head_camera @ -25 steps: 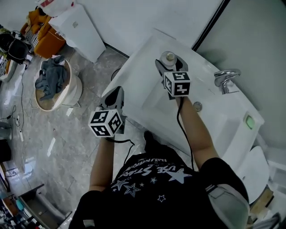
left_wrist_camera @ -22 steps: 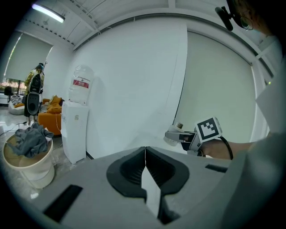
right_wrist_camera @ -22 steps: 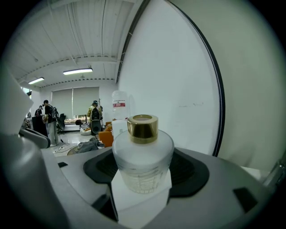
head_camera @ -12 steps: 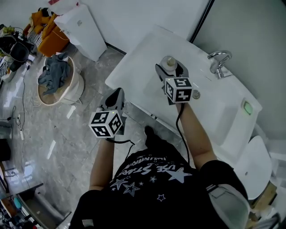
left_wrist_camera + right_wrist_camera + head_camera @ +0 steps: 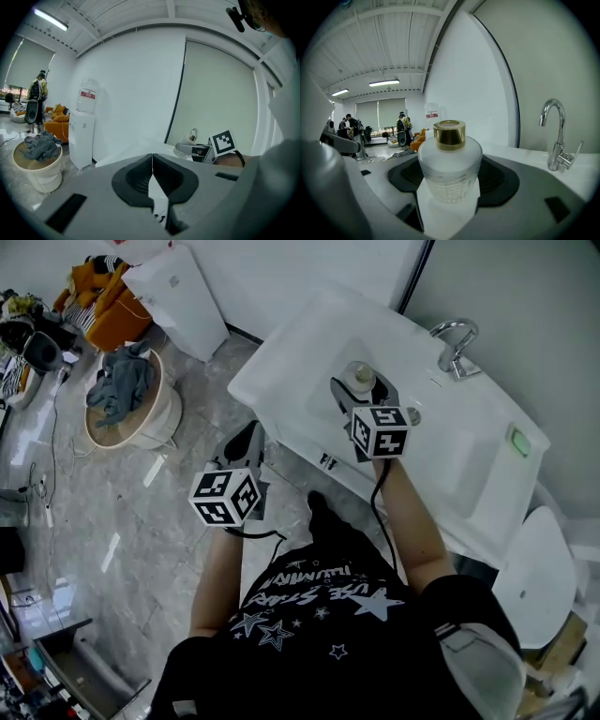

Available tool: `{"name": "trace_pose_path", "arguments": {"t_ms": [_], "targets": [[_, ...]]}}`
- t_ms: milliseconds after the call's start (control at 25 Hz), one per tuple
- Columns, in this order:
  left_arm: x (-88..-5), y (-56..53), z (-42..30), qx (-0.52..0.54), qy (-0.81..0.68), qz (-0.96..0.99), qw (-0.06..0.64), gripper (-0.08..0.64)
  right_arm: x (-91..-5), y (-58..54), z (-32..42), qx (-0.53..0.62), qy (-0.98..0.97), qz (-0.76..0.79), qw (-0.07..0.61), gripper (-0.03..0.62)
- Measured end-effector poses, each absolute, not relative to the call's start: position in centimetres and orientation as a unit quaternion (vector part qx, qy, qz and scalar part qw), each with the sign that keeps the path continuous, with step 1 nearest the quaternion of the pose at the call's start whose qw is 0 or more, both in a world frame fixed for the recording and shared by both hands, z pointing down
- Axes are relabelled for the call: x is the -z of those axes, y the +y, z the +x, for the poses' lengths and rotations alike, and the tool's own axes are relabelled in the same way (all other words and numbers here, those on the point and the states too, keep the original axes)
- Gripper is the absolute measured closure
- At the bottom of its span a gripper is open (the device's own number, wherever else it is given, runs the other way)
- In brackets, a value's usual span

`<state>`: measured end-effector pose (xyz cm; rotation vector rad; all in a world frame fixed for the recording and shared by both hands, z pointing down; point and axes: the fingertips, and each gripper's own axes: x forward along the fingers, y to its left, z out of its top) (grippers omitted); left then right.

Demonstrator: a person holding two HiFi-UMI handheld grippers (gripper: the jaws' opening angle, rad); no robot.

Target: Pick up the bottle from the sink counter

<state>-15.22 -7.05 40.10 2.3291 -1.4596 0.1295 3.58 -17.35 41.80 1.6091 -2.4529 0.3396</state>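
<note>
A frosted white bottle [image 5: 359,377] with a gold cap sits between the jaws of my right gripper [image 5: 361,386], which is shut on it over the basin of the white sink counter [image 5: 281,367]. In the right gripper view the bottle [image 5: 450,164] stands upright, with the dark pads [image 5: 499,180] pressed against both of its sides. My left gripper [image 5: 247,435] hangs over the floor just in front of the counter. It is shut and holds nothing, and in its own view the left gripper [image 5: 152,174] has its pads together.
A chrome faucet [image 5: 453,341] stands at the back of the counter, with a green soap bar [image 5: 518,440] to its right. A basket of grey cloth [image 5: 124,409] and a white water dispenser [image 5: 176,296] stand on the floor at the left. A round white lid [image 5: 530,587] is at the lower right.
My right gripper has carried the bottle from the back of the counter out over the basin, toward the person. The left gripper has hardly moved.
</note>
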Motion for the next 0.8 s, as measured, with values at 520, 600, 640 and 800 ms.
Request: {"name": "trace_pose_path", "arguments": {"t_ms": [520,600,640,800], "targets": [[-40.8,-2.2,-13.7,-0.044,-0.512,0.834,0.200,0.549,-42.7,-12.2,5.1,-0.119,-0.826,0.543,0.096,0.275],[-40.9,-1.6,-13.4,-0.043,-0.513,0.833,0.201,0.549,-42.9,-11.6,5.2,-0.124,-0.829,0.538,0.092,0.275],[-40.9,-1.3,-13.2,-0.042,-0.514,0.833,0.201,0.549,-43.1,-11.3,5.2,-0.129,-0.830,0.535,0.089,0.275],[-40.8,-0.1,-12.5,-0.043,-0.513,0.834,0.197,0.549,-43.7,-10.0,5.2,-0.132,-0.835,0.527,0.089,0.275]]}}
